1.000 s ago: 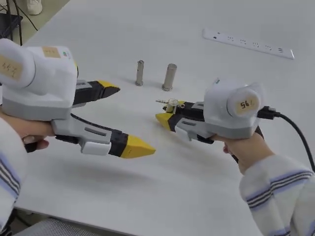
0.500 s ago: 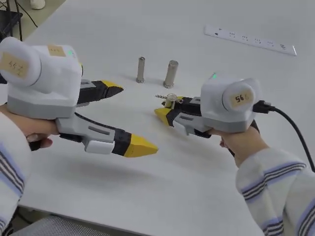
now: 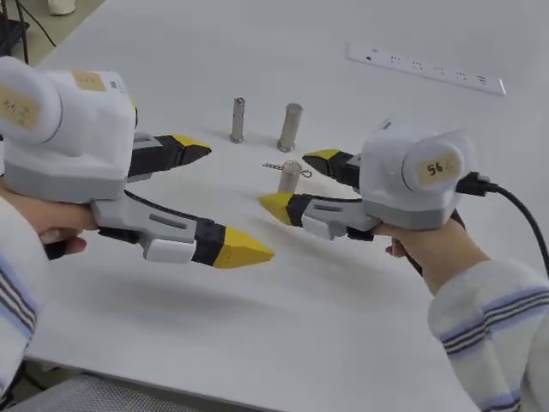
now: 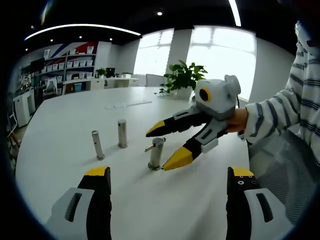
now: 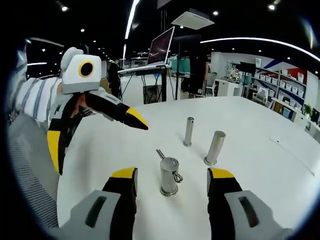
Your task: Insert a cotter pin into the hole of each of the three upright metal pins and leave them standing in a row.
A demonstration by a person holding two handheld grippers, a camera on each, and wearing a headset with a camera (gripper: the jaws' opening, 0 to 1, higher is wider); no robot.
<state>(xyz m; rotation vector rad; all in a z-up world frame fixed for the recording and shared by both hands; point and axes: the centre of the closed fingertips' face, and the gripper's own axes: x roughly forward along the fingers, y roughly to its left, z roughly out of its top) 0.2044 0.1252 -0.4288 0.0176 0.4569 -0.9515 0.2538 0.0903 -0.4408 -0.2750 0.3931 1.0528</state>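
Note:
Three metal pins stand upright on the white table [image 3: 283, 309]. A thin pin [image 3: 238, 120] [image 4: 97, 145] [image 5: 188, 131] and a thicker pin [image 3: 291, 127] [image 4: 122, 133] [image 5: 215, 148] stand side by side at the back. In front of them a short pin [image 3: 290, 176] [image 4: 156, 153] [image 5: 169, 176] has a cotter pin [image 3: 276, 166] [image 5: 177, 177] through its top. My right gripper [image 3: 298, 180] [image 5: 172, 174] is open, its jaws on either side of this pin and apart from it. My left gripper [image 3: 223, 199] [image 4: 169, 173] hovers open to the left, holding nothing.
A white power strip [image 3: 425, 69] lies at the far right of the table. A black cable [image 3: 515, 225] trails from the right gripper. The table's near edge runs below both hands. A potted plant [image 4: 182, 77] stands beyond the table.
My right gripper was shut on the short pin with the cotter pin; it has opened and the pin now stands free on the table. The left gripper stayed open.

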